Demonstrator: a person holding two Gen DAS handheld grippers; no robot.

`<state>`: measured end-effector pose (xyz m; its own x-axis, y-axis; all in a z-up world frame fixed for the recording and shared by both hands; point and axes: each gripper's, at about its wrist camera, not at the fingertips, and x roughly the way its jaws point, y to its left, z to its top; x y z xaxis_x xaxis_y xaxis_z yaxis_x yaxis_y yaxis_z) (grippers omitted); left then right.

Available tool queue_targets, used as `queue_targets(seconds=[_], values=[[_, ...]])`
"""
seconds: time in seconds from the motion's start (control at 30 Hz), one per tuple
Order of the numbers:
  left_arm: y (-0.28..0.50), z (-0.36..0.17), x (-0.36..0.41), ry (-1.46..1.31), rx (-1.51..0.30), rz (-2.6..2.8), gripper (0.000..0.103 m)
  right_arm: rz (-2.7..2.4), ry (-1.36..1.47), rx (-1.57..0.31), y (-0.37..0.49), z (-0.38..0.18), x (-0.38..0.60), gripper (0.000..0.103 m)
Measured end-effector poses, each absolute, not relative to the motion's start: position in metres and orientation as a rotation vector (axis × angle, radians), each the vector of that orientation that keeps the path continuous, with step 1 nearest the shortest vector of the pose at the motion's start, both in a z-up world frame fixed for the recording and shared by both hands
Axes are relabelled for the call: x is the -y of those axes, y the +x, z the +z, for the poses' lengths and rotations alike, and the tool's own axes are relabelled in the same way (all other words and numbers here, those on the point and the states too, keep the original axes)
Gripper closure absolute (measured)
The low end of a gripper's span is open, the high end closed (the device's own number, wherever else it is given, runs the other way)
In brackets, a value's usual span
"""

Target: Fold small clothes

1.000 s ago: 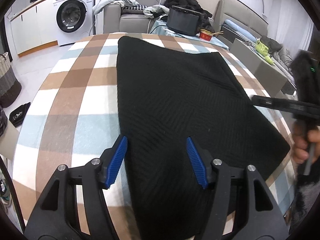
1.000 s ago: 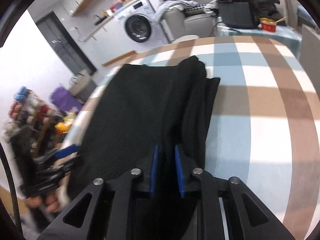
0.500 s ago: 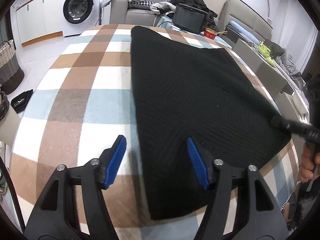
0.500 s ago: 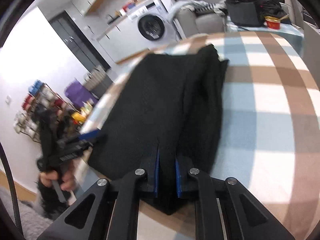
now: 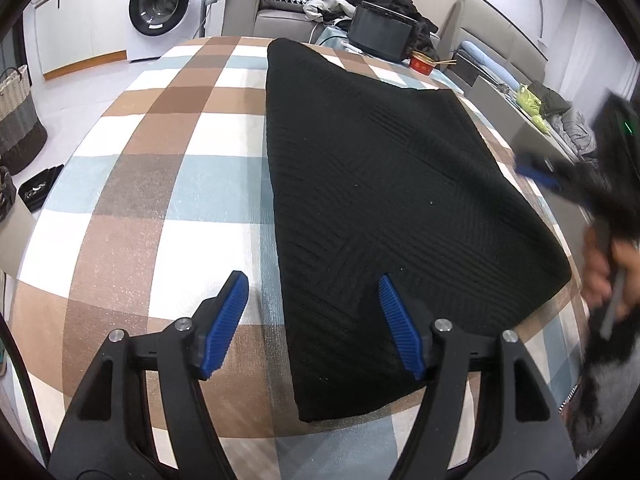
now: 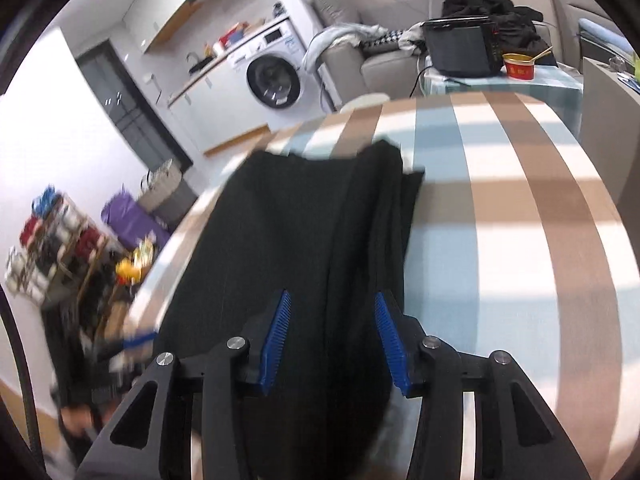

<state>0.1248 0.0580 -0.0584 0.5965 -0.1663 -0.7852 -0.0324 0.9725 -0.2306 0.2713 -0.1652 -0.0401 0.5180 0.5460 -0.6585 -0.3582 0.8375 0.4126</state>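
Observation:
A black knitted garment (image 5: 380,200) lies folded flat on the checked tablecloth (image 5: 160,168). My left gripper (image 5: 314,320) hovers open over its near left edge, one blue pad over the cloth and one over the bare tablecloth, nothing pinched. In the right wrist view the garment (image 6: 288,240) runs away from me with a thick folded edge on its right. My right gripper (image 6: 330,340) straddles that near end with its jaws opening; the fabric lies between the pads but they stand apart from it. The right gripper (image 5: 536,172) also shows blurred at the far right of the left view.
A black box (image 5: 380,38) and a red bowl (image 5: 424,65) stand on a side table beyond the table's far end. A washing machine (image 5: 162,4), a sofa with clothes, a woven basket (image 5: 18,116) and a low shelf of bottles (image 6: 60,248) surround the table.
My right gripper has let go of the garment's folded edge; its pads were pinched together and now stand apart. The left gripper shifted left, off the middle of the cloth to its left edge.

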Motion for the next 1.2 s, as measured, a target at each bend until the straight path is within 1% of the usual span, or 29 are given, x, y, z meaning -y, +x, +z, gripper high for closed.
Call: queue_targets(seconds=[0.1, 0.17, 0.23, 0.3, 0.33, 0.37, 0.43, 0.47, 0.53, 0.57, 0.63, 0.7, 0.73, 0.8, 0.87, 0.9, 0.97, 1.0, 1.03, 1.07, 1.1, 1.17, 1.2], values=[[0.128, -0.059, -0.060, -0.241, -0.928, -0.074, 0.038, 0.541, 0.264, -0.882, 0.306, -0.045, 0.157, 0.057], [0.130, -0.059, -0.061, -0.245, -0.926, -0.069, 0.038, 0.544, 0.294, -0.928, 0.332, -0.054, 0.149, 0.058], [0.134, -0.060, -0.064, -0.254, -0.925, -0.060, 0.038, 0.542, 0.311, -0.957, 0.348, -0.064, 0.144, 0.067], [0.138, -0.060, -0.067, -0.269, -0.924, -0.059, 0.038, 0.528, 0.305, -0.976, 0.359, -0.067, 0.141, 0.091], [0.139, -0.060, -0.068, -0.272, -0.926, -0.057, 0.038, 0.536, 0.294, -0.952, 0.360, -0.062, 0.140, 0.094], [0.141, -0.060, -0.069, -0.270, -0.926, -0.057, 0.038, 0.566, 0.275, -0.895, 0.356, -0.053, 0.139, 0.095], [0.144, -0.060, -0.070, -0.263, -0.923, -0.054, 0.038, 0.558, 0.194, -0.834, 0.350, -0.038, 0.135, 0.095], [0.145, -0.060, -0.071, -0.266, -0.925, -0.052, 0.038, 0.543, 0.174, -0.844, 0.353, -0.040, 0.134, 0.095], [0.149, -0.063, -0.072, -0.274, -0.937, -0.057, 0.038, 0.499, 0.171, -0.924, 0.366, -0.055, 0.135, 0.095], [0.149, -0.063, -0.072, -0.270, -0.935, -0.055, 0.038, 0.489, 0.168, -0.963, 0.371, -0.062, 0.135, 0.093], [0.150, -0.061, -0.071, -0.253, -0.932, -0.048, 0.038, 0.502, 0.188, -0.955, 0.366, -0.060, 0.140, 0.087], [0.150, -0.060, -0.070, -0.254, -0.927, -0.046, 0.038, 0.488, 0.172, -0.930, 0.352, -0.052, 0.145, 0.071], [0.150, -0.059, -0.070, -0.259, -0.924, -0.053, 0.038, 0.495, 0.175, -0.923, 0.341, -0.048, 0.149, 0.068], [0.150, -0.061, -0.068, -0.261, -0.924, -0.059, 0.038, 0.524, 0.190, -0.946, 0.324, -0.049, 0.154, 0.059], [0.150, -0.063, -0.066, -0.266, -0.927, -0.072, 0.038, 0.557, 0.197, -0.984, 0.302, -0.052, 0.157, 0.058], [0.150, -0.064, -0.065, -0.271, -0.926, -0.089, 0.040, 0.571, 0.199, -0.995, 0.288, -0.054, 0.159, 0.055], [0.150, -0.065, -0.061, -0.270, -0.915, -0.123, 0.063, 0.582, 0.203, -1.010, 0.269, -0.059, 0.159, 0.051], [0.151, -0.065, -0.057, -0.252, -0.915, -0.125, 0.064, 0.588, 0.189, -1.022, 0.260, -0.062, 0.157, 0.051], [0.151, -0.065, -0.055, -0.230, -0.907, -0.121, 0.070, 0.593, 0.161, -1.025, 0.252, -0.066, 0.155, 0.051], [0.152, -0.065, -0.052, -0.216, -0.902, -0.127, 0.076, 0.584, 0.145, -1.029, 0.247, -0.069, 0.153, 0.055], [0.154, -0.065, -0.051, -0.210, -0.900, -0.137, 0.077, 0.574, 0.140, -1.043, 0.244, -0.074, 0.152, 0.062], [0.158, -0.066, -0.051, -0.212, -0.900, -0.138, 0.077, 0.558, 0.157, -1.028, 0.239, -0.079, 0.152, 0.064], [0.162, -0.066, -0.051, -0.214, -0.899, -0.139, 0.077, 0.552, 0.154, -1.026, 0.240, -0.079, 0.151, 0.067]])
